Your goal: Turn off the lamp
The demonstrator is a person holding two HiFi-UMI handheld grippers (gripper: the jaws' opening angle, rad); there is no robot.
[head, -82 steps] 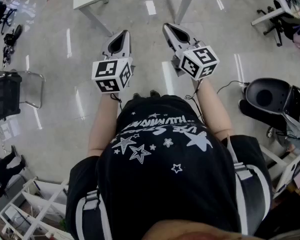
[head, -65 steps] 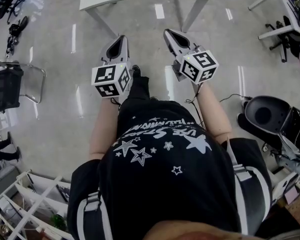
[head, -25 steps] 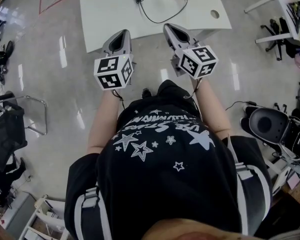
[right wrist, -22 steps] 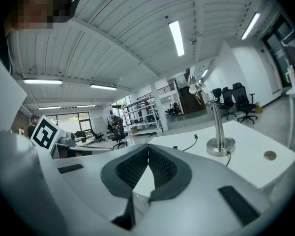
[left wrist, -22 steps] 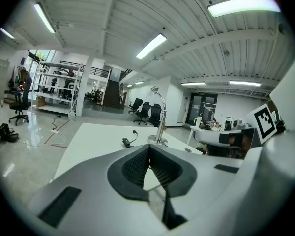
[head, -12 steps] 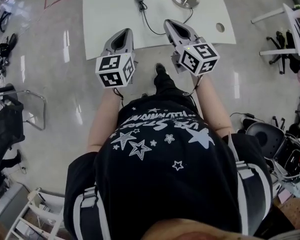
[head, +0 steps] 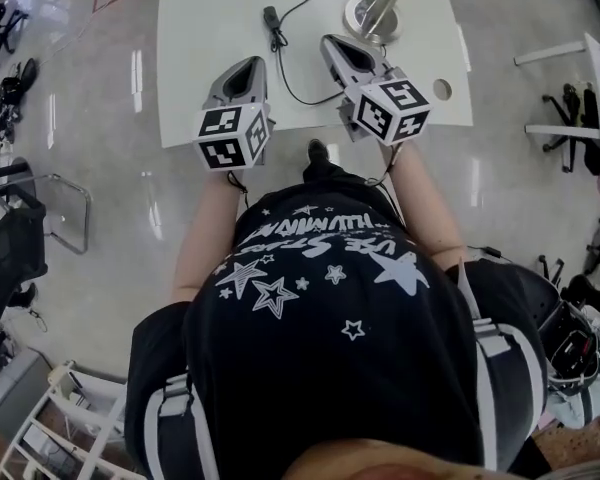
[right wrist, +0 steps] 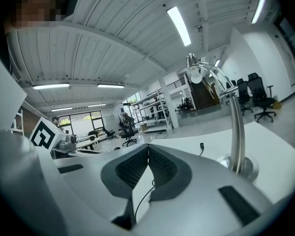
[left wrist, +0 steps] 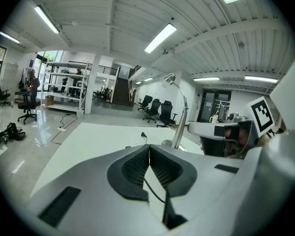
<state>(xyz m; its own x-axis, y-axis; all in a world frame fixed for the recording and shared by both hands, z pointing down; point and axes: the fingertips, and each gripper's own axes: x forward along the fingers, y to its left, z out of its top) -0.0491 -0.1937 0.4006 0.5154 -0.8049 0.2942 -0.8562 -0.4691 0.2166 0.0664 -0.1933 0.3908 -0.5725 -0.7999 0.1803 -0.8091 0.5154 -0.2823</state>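
A silver desk lamp stands on the white table [head: 200,48], its round base [head: 365,13] at the far side and its pole rising from it. In the right gripper view the lamp's pole [right wrist: 237,132] arches to a bright head [right wrist: 195,75]. A black cord with an inline switch [head: 273,16] runs across the table. My left gripper [head: 246,65] hangs over the table's near edge, jaws shut and empty. My right gripper [head: 332,44] is shut and empty too, just short of the lamp base. In the left gripper view the lamp [left wrist: 177,117] stands ahead, to the right.
A round cable hole [head: 441,89] is near the table's right corner. A black chair [head: 15,253] stands on the shiny floor at the left, a white rack [head: 40,438] at the bottom left. More chairs and gear crowd the right side [head: 570,338].
The person has walked up to the table. The table and lamp have come much closer, and both shut grippers now reach over its near edge instead of over bare floor.
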